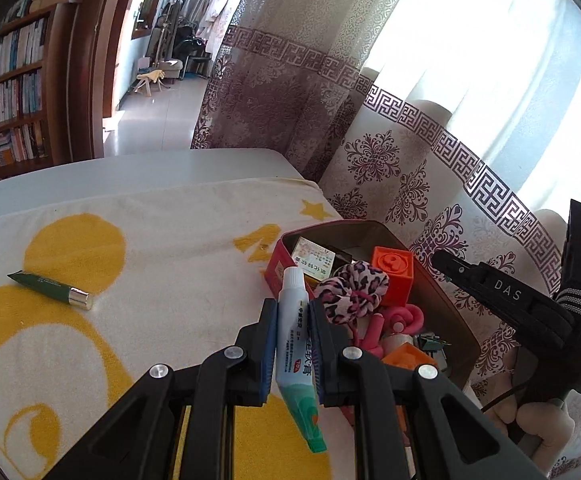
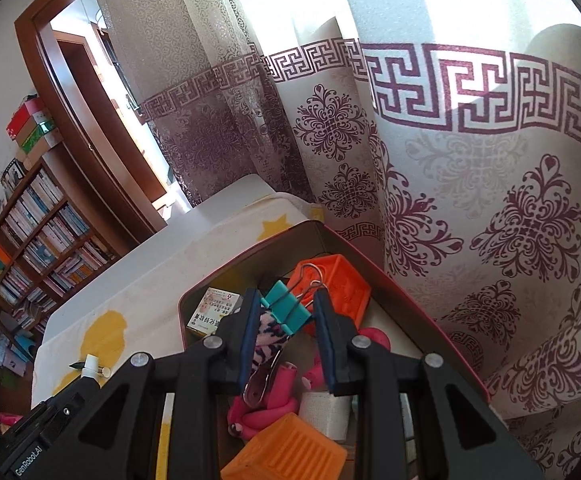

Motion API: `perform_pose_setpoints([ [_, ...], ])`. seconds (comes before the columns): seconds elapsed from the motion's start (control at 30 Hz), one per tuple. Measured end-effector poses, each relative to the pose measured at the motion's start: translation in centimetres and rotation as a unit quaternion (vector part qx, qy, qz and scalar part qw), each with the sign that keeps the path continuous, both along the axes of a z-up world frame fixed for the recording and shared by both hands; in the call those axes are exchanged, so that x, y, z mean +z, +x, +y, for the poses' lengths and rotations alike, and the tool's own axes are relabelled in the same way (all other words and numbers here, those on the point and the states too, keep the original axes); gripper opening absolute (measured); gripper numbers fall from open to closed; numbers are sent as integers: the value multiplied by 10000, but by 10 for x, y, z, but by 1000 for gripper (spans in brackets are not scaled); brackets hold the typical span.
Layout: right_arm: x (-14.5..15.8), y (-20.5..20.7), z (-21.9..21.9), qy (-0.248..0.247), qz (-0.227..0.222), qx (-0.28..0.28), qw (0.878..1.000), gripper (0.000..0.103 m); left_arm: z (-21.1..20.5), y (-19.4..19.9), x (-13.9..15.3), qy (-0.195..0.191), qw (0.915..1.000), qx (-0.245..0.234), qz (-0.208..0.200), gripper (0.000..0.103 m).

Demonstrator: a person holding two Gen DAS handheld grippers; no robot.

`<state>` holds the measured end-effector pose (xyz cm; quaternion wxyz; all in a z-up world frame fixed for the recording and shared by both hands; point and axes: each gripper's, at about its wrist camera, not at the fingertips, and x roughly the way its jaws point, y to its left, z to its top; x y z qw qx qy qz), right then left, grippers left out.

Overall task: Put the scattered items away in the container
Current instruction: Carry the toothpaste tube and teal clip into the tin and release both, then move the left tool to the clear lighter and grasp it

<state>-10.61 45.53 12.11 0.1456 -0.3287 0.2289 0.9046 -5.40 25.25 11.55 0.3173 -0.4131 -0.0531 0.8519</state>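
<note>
My left gripper (image 1: 293, 320) is shut on a white and green ointment tube (image 1: 296, 356), held above the towel just left of the red tin box (image 1: 442, 292). The box holds an orange cube (image 1: 394, 276), a leopard-print scrunchie (image 1: 350, 292), pink foam rollers (image 1: 394, 320) and a medicine carton (image 1: 314, 260). My right gripper (image 2: 286, 312) hovers over the box (image 2: 442, 332) with a teal binder clip (image 2: 286, 308) between its pads; the jaws stand fairly wide and the clip spans them. A dark green tube with a silver cap (image 1: 52, 290) lies on the towel at the left.
The box sits at the right edge of a table covered by a white and yellow towel (image 1: 130, 280). A patterned curtain (image 1: 410, 168) hangs right behind it. A bookshelf (image 1: 6, 96) and a doorway stand farther left. The right gripper's body (image 1: 522, 308) shows beyond the box.
</note>
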Motion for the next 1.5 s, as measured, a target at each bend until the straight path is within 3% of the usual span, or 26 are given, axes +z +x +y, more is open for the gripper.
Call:
perform_pose_setpoints([
  [0.33, 6, 9, 12, -78, 121, -223, 9996, 30, 78, 11, -8, -5, 9981, -583, -180, 17],
  [0.5, 5, 8, 17, -125, 91, -258, 9995, 31, 93, 8, -19, -40, 9963, -652, -561, 17],
  [0.53, 4, 7, 18, -171, 74, -265, 9995, 31, 92, 6, -22, -21, 9960, -608, -657, 18],
  [0.57, 2, 7, 20, -242, 56, -262, 9993, 31, 90, 3, -24, 2, 9958, -539, -735, 26],
  [0.6, 1, 6, 22, -336, 48, -246, 9991, 31, 86, 1, -26, 29, 9959, -452, -787, 45],
  [0.67, -2, 5, 24, -490, 48, -204, 9986, 31, 76, -1, -26, 78, 9968, -277, -741, 59],
  [0.8, -2, 4, 21, -515, 75, -129, 9986, 36, 61, -5, -24, 98, 9975, -146, -686, 59],
  [0.87, -1, 5, 18, -515, 109, -104, 9986, 52, 53, -5, -23, 96, 9978, -79, -650, 59],
  [0.93, -1, 5, 15, -514, 163, -77, 9985, 61, 46, -6, -22, 69, 9982, 0, -600, 59],
  [1.5, 0, -8, -27, -182, 268, 575, 9978, 62, -34, -31, -34, -64, 9939, 762, -797, 60],
])
